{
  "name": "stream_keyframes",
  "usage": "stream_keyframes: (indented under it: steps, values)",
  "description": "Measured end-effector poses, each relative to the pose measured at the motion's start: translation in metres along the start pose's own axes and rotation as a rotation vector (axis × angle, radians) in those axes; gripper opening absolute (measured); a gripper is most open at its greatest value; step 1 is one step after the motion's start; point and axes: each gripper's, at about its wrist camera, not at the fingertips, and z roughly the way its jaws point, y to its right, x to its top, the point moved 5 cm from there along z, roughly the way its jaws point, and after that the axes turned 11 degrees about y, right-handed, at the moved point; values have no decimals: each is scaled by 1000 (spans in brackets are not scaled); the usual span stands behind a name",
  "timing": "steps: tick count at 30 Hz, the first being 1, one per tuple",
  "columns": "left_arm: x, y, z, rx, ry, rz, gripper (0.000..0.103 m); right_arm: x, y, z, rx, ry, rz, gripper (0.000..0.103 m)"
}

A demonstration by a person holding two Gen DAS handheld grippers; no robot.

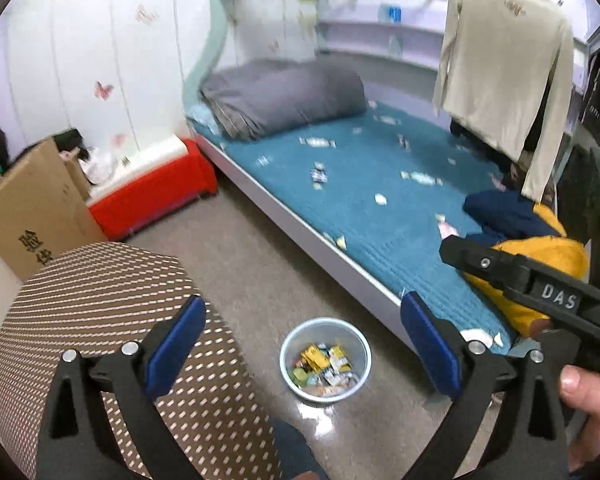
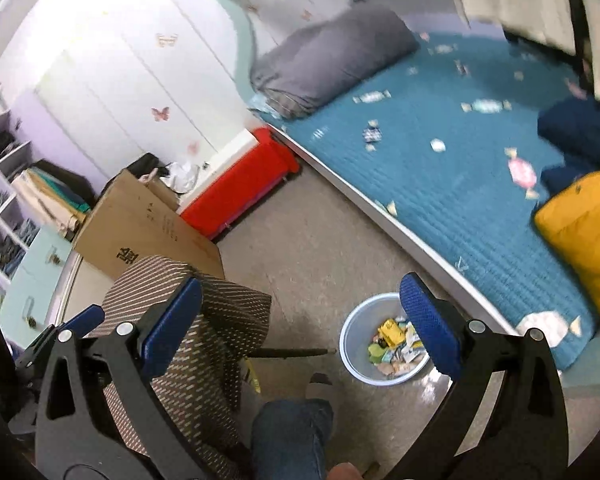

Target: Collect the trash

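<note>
A pale blue bin (image 1: 286,346) (image 2: 346,346) stands on the floor by the bed, with several wrappers inside. More candy wrappers lie scattered over the teal bed cover (image 1: 360,208) (image 2: 440,200): a white one (image 1: 318,143) (image 2: 372,97), a dark one (image 1: 320,174) (image 2: 371,134) and a pink one (image 2: 522,172). My left gripper (image 1: 304,346) hangs open above the bin with nothing between its blue pads. My right gripper (image 2: 300,328) is open too, held high over the floor and bin, and empty.
A mesh-backed chair (image 1: 100,320) (image 2: 188,320) fills the lower left. A cardboard box (image 1: 32,208) and a red box (image 1: 156,192) stand by the wall. On the bed lie a folded grey quilt (image 1: 280,96) and a yellow pillow (image 1: 540,256). A cream shirt (image 1: 500,60) hangs over it. A jeans-clad leg (image 2: 292,432) is below.
</note>
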Motion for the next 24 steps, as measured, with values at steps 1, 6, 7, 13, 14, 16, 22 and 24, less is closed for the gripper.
stream_keyframes:
  steps: [1,6,7,13,14,16,22,24]
  values:
    - [0,-2,-14,4,19,-10,97,1,-11,-12,1,17,-25,97]
    - [-4,-18,-76,70,125,-52,97,1,-53,-60,1,78,-130,97]
    - [-7,-22,-89,90,143,-55,97,0,-62,-70,-1,89,-151,97]
    - [-21,-50,-159,170,255,-138,98,-12,-124,-134,60,182,-289,97]
    - [-22,-54,-169,181,271,-150,98,-14,-134,-145,71,204,-313,97]
    - [-26,-62,-192,212,305,-174,98,-19,-146,-160,81,232,-346,97]
    - [-38,-69,-258,284,396,-200,98,-39,-177,-207,147,305,-402,97]
    - [-45,-69,-281,316,428,-208,98,-46,-185,-224,168,332,-421,97]
